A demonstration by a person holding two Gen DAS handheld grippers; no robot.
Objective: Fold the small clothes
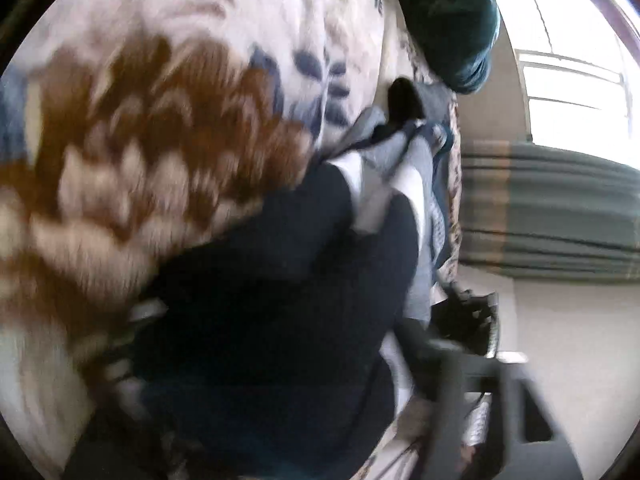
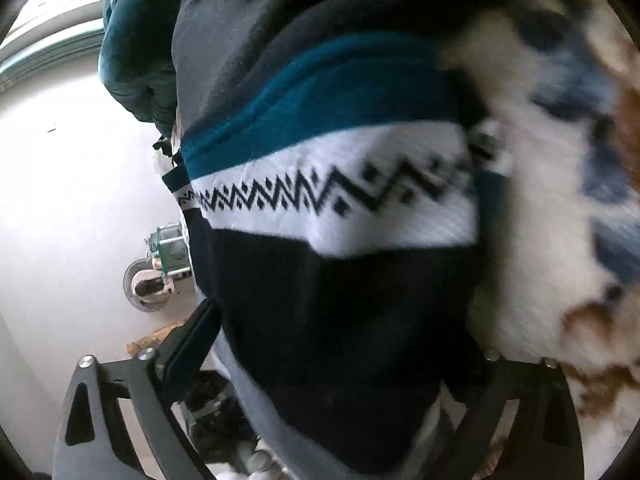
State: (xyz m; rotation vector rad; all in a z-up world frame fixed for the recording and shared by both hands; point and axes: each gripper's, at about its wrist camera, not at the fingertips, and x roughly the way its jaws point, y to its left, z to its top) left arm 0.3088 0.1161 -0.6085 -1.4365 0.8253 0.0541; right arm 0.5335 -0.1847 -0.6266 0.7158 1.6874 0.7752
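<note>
A small knitted garment (image 2: 336, 240) with navy, white zigzag and teal bands fills the right wrist view, draped between my right gripper's fingers (image 2: 192, 344), whose jaws stand wide apart around it. Whether they pinch it is hidden by the cloth. In the left wrist view the same dark garment (image 1: 280, 280) covers my left gripper; its white and grey parts (image 1: 400, 176) bunch at the middle. The left fingers are hidden under the fabric and blurred.
A floral blanket (image 1: 140, 140) in cream, brown and blue lies under the clothes and also shows in the right wrist view (image 2: 560, 200). A dark teal cushion (image 1: 452, 20) sits at the bed's edge. A curtain (image 1: 540, 208) and bright window (image 1: 572, 40) lie beyond.
</note>
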